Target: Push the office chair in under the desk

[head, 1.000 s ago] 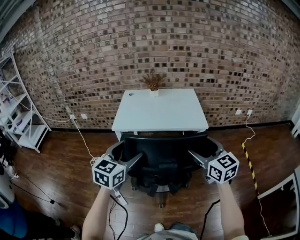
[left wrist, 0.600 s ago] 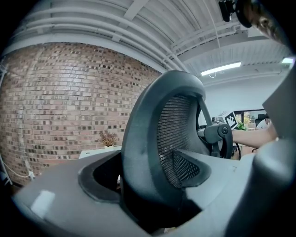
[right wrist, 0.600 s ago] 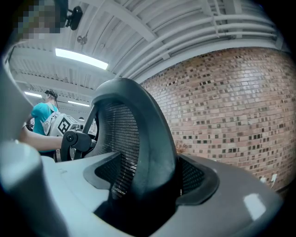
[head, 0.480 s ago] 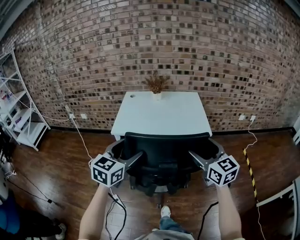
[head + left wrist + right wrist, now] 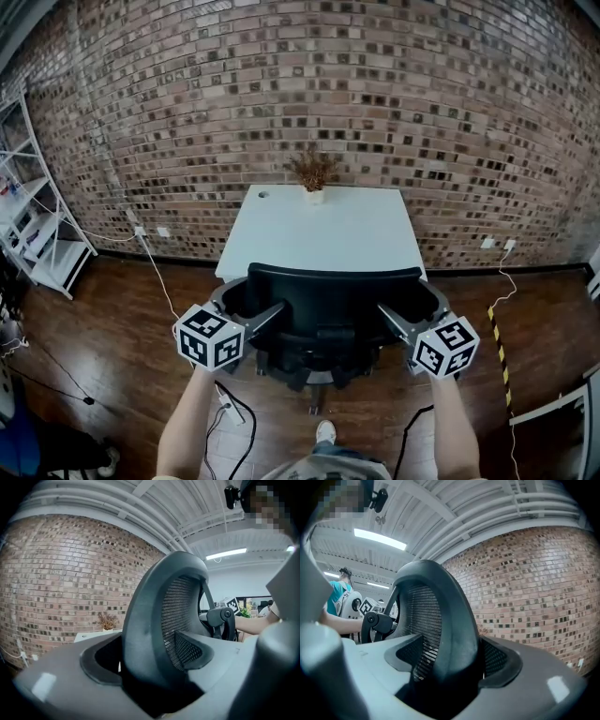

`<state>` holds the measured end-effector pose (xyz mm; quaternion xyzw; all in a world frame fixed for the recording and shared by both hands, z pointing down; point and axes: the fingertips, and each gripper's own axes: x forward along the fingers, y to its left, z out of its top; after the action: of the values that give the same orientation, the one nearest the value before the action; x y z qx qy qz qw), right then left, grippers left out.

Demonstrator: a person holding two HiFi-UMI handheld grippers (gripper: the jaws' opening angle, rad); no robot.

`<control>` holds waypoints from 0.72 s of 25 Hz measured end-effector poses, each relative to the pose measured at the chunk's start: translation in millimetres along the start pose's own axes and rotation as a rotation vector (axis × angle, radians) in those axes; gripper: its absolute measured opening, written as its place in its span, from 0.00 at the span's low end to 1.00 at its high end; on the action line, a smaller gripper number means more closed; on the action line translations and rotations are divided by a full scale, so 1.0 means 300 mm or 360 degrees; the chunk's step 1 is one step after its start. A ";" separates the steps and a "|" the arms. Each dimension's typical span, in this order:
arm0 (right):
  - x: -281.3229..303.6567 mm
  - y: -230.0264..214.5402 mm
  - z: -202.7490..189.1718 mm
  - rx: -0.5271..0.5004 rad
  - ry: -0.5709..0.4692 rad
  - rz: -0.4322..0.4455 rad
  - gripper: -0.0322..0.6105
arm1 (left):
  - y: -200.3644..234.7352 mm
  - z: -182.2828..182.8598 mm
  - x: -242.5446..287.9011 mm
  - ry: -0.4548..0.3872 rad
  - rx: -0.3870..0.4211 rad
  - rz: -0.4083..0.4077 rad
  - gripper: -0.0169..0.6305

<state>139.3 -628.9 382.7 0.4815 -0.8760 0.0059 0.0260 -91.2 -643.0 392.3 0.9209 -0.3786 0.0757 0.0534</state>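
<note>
Black mesh office chair [image 5: 333, 302] sits with its backrest at the near edge of the white tabletop [image 5: 319, 232]; my left gripper [image 5: 247, 311] and right gripper [image 5: 413, 309] clamp the backrest's two sides; I'd push evenly with both, straight ahead, avoiding swivel.

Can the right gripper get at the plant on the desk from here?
Probably not: the right gripper is shut on the chair back, and the plant stands at the far edge of the desk, beyond it.
</note>
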 end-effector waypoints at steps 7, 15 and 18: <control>0.089 -0.083 0.000 0.0003 0.0002 -0.0002 0.63 | 0.068 0.019 0.093 0.0005 0.0004 0.0032 0.60; 0.181 -0.161 0.000 0.0014 -0.0001 -0.0003 0.63 | 0.139 0.038 0.183 0.0025 -0.0001 0.0048 0.60; 0.207 -0.181 -0.002 0.0017 -0.0001 0.0000 0.63 | 0.159 0.042 0.205 0.0031 -0.0002 0.0058 0.60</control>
<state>151.9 -710.4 385.7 0.4817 -0.8760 0.0105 0.0230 -80.4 -720.9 393.0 0.9131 -0.3948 0.0853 0.0563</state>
